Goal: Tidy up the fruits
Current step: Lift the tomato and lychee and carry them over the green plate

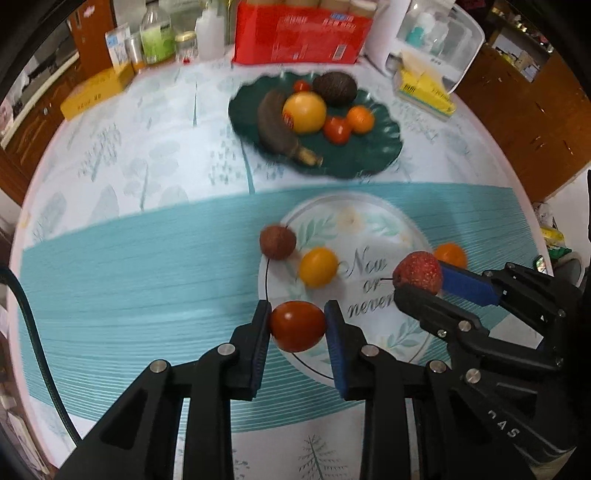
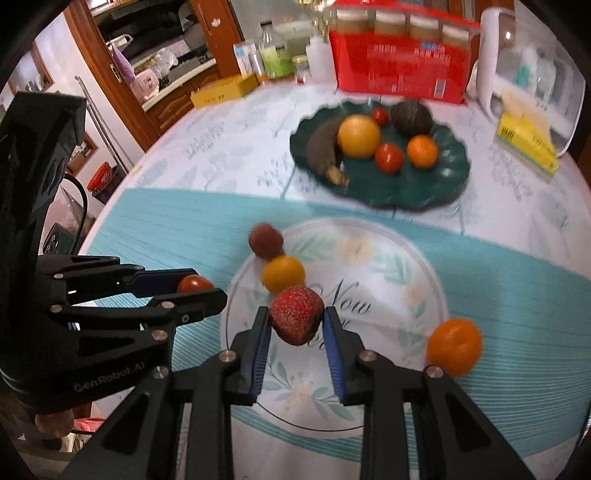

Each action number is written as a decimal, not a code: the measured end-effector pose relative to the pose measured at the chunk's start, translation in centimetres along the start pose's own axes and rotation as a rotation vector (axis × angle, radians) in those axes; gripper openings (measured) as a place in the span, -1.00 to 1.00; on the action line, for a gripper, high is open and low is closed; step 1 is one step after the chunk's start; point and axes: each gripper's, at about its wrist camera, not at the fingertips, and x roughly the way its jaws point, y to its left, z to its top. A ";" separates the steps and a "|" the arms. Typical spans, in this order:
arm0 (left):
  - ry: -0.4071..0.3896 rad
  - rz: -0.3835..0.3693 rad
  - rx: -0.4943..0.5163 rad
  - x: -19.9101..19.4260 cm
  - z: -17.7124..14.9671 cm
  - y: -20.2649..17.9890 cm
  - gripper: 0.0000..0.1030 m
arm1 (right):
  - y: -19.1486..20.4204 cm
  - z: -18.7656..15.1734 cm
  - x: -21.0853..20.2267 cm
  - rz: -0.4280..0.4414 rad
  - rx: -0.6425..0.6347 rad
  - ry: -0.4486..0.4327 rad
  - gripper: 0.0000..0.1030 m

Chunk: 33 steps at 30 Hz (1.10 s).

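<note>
The round table [image 1: 110, 177], under a pale leaf-print cloth with a teal band across the middle of the frame, takes up most of both views. Along its far edge, at the top, stands a red carton [image 1: 301, 31], with a yellow box [image 1: 94, 94] to the upper left and a clear plastic container [image 1: 439, 37] to the upper right. Just below the carton sits the dark green plate [image 1: 384, 147], holding a blackened banana [image 1: 277, 129], a large yellow fruit [image 1: 304, 112], a dark avocado [image 1: 334, 88], an orange citrus [image 1: 360, 119] and two small red tomatoes. Lower, at centre, lies the printed round mat [image 2: 388, 266]; a brown lychee [image 2: 266, 240] and a small yellow fruit [image 2: 283, 274] rest touching each other at its left edge, and a mandarin [image 2: 454, 347] sits at its lower right edge. The left gripper [image 1: 297, 326], at lower centre of its own view, is clamped on a red tomato [image 1: 297, 325], which is held clear of the cloth. The right gripper [image 2: 295, 321], lower centre in its view, is clamped on a rough red lychee [image 2: 296, 319], held above the mat.
</note>
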 end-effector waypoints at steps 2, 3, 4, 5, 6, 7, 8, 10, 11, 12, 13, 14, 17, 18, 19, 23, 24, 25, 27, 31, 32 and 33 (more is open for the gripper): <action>-0.026 -0.003 0.015 -1.9 1.1 -0.1 -0.47 | -0.1 0.8 -1.6 0.000 0.016 -0.024 -0.44; -0.040 -0.006 0.022 -2.9 1.6 -0.2 -0.47 | -0.1 1.2 -2.5 0.001 0.026 -0.035 -0.44; -0.051 -0.009 0.030 -3.8 2.1 -0.2 -0.47 | -0.3 1.9 -3.5 -0.001 0.032 -0.049 -0.44; -0.068 -0.011 0.041 -4.9 2.7 -0.2 -0.47 | -0.3 2.4 -4.5 -0.005 0.033 -0.064 -0.44; -0.089 -0.011 0.055 -6.0 3.4 -0.3 -0.47 | -0.4 3.3 -5.9 -0.010 0.033 -0.087 -0.44; -0.110 -0.008 0.069 -7.1 4.1 -0.5 -0.47 | -0.3 4.0 -6.9 -0.013 0.032 -0.106 -0.44; -0.139 0.000 0.091 -8.6 5.1 -0.7 -0.47 | -0.4 4.9 -8.4 -0.017 0.029 -0.131 -0.44; -0.186 0.014 0.123 -10.8 6.6 -1.0 -0.47 | -0.4 6.8 -11.3 -0.032 0.016 -0.186 -0.44; -0.209 0.021 0.138 -11.9 7.5 -1.2 -0.47 | -0.4 7.6 -12.7 -0.041 0.009 -0.213 -0.44; -0.235 0.028 0.155 -13.3 8.5 -1.4 -0.47 | -0.4 8.7 -14.2 -0.049 0.000 -0.243 -0.44; -0.260 0.035 0.170 -14.5 9.5 -1.6 -0.47 | -0.4 10.0 -15.9 -0.058 -0.011 -0.276 -0.44; -0.277 0.040 0.179 -15.3 10.1 -1.9 -0.47 | -0.4 11.0 -17.2 -0.066 -0.020 -0.302 -0.44; -0.343 0.062 0.213 -18.1 13.1 -2.7 -0.47 | -0.5 14.4 -21.2 -0.104 -0.050 -0.383 -0.44; -0.359 0.071 0.220 -18.8 13.9 -2.9 -0.47 | -0.6 15.6 -22.3 -0.119 -0.059 -0.405 -0.44; -0.373 0.080 0.228 -19.3 14.6 -3.1 -0.47 | -0.7 16.4 -22.9 -0.133 -0.064 -0.420 -0.44; -0.391 0.096 0.250 -20.2 17.9 -4.0 -0.47 | -2.0 20.2 -23.7 -0.182 -0.063 -0.436 -0.44; -0.392 0.096 0.256 -20.1 18.3 -4.3 -0.46 | -2.5 20.9 -23.3 -0.189 -0.058 -0.429 -0.44; -0.393 0.102 0.264 -19.9 18.8 -4.6 -0.46 | -2.9 21.5 -23.0 -0.194 -0.057 -0.422 -0.44; -0.389 0.112 0.279 -19.0 19.9 -5.1 -0.46 | -3.8 22.2 -21.6 -0.202 -0.053 -0.400 -0.44; -0.346 0.098 0.279 -15.4 22.0 -5.3 -0.46 | -6.2 22.6 -17.2 -0.166 -0.013 -0.326 -0.44; -0.329 0.094 0.274 -14.0 22.5 -5.3 -0.46 | -6.9 22.6 -15.7 -0.158 -0.002 -0.304 -0.44; -0.315 0.093 0.271 -12.8 23.0 -5.2 -0.46 | -7.4 22.6 -14.5 -0.154 0.006 -0.286 -0.44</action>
